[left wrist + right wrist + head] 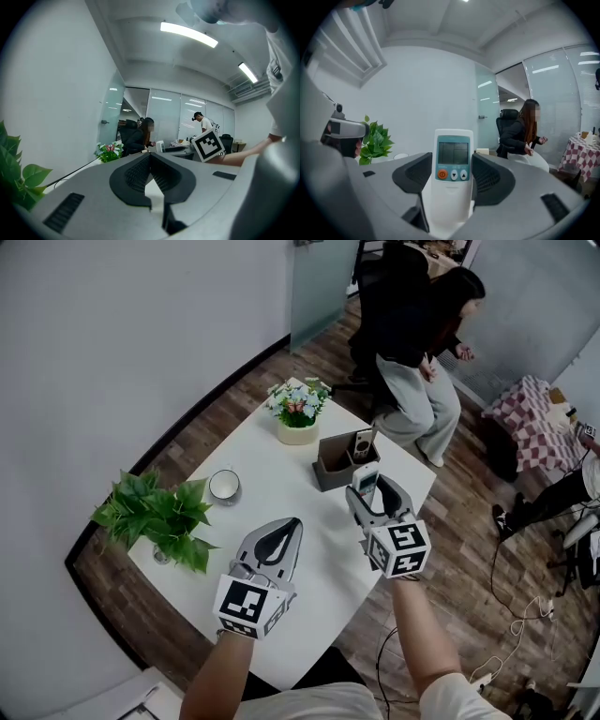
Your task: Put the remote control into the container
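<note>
Closest to the camera is the left hand-held gripper (292, 525), over the near part of the white bench (281, 474). Its jaws are pressed together with nothing between them, so it has no job right now.

The right hand-held gripper (375, 491) sits further out, by the right edge of the bench. It is squeezing the remote control (366, 481), one jaw on each long side. In the right gripper view the remote control (452, 173) stands straight up between the jaws, with its screen and buttons facing the camera. Its long side runs the same way the jaws point, and its top end sticks out past the tips.

The container (330, 474) is a dark open box near the far right corner of the bench. It lies just ahead of the right hand-held gripper and a little to the left, and the top of the remote control is already close to its near corner. Something small is standing inside it, but I cannot tell what. The right hand is much nearer the box than the left. I think the next move is a short push forward and left, then tipping the remote control end-first into the opening.
</note>
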Demonstrator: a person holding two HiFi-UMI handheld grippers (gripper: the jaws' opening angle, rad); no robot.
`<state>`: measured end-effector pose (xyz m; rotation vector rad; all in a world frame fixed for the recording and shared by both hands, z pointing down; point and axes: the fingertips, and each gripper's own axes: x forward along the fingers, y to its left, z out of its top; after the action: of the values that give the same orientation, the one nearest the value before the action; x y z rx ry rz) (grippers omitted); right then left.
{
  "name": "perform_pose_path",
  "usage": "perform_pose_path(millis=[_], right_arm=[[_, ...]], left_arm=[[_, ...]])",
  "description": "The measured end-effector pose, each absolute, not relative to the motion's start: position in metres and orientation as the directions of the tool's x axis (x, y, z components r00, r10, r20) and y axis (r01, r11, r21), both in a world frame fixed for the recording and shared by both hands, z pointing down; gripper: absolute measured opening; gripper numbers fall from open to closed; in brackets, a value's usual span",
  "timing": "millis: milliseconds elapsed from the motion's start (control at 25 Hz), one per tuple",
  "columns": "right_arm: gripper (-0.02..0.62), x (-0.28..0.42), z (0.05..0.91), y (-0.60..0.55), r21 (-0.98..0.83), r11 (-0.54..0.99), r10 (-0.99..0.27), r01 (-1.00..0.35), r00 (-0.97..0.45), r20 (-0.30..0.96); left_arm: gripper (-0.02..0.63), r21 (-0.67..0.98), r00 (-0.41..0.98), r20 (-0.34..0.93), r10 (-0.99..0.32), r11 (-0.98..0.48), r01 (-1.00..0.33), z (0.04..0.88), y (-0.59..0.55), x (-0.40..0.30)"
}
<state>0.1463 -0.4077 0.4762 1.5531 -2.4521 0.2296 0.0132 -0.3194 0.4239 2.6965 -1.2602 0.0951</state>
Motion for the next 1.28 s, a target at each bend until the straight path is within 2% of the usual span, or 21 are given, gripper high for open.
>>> perform_pose_path(millis=[240, 560, 760, 1080, 1280], right_arm=[[0.275, 0.135, 0.451, -0.458, -0.013, 0.424, -0.899, -0.906, -0.422, 0.114], [0.275, 0.125, 0.459, -0.506, -0.016, 0.38, -0.925, -0.925, -0.381, 0.014], [0.275, 0.123, 0.482, -0.515, 0.0, 0.342, -0.939, -0.94, -0.342, 0.023], [0.275, 0.122, 0.529, -0.51, -0.006, 0.316, -0.943, -0.949, -0.315, 0.107], [0.275, 0.122, 0.543, -0.508, 0.007, 0.312, -0.94, -0.95, -0.307, 0.146]], left_arm=[[0.009, 0.13, 0.64, 0.143, -0.755, -0.626, -0.769, 0.437, -0.339, 0.016], [0.009, 0.148, 0.619, 0.17, -0.767, -0.602, -0.785, 0.459, -0.361, 0.007], [0.008, 0.17, 0.614, 0.193, -0.765, -0.591, -0.789, 0.472, -0.367, -0.001], [0.009, 0.189, 0.617, 0.214, -0.757, -0.588, -0.787, 0.485, -0.364, -0.001], [0.009, 0.205, 0.638, 0.183, -0.748, -0.606, -0.769, 0.479, -0.361, 0.0]])
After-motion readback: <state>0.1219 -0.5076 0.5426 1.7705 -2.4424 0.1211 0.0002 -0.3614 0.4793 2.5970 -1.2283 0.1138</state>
